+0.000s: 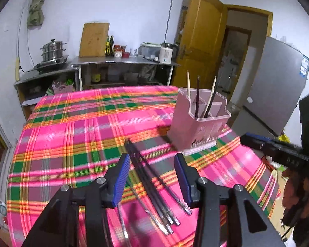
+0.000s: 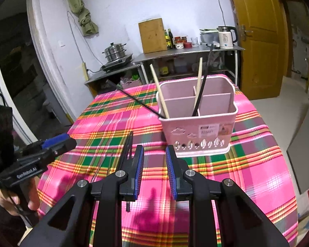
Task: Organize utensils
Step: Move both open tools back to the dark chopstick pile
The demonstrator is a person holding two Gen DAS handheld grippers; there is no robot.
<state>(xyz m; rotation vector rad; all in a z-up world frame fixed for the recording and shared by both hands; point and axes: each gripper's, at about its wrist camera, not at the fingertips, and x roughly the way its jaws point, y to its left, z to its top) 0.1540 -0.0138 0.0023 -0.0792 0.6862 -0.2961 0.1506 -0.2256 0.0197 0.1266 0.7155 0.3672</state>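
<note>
Pink plastic slotted utensil holder upright, holding four leaning chopsticks; bundle of dark metal-tipped chopsticks flat just beside holder.

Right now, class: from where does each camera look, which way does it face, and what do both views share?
Left wrist: on the open left gripper, above dark chopsticks, facing the holder; right gripper at the edge.
Right wrist: on the open right gripper, facing the holder; left gripper alongside.
Shared: holder, chopsticks, tablecloth.

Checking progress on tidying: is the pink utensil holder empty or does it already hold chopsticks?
Not empty. The pink utensil holder stands upright with four chopsticks leaning inside; several dark chopsticks lie on the tablecloth.
</note>
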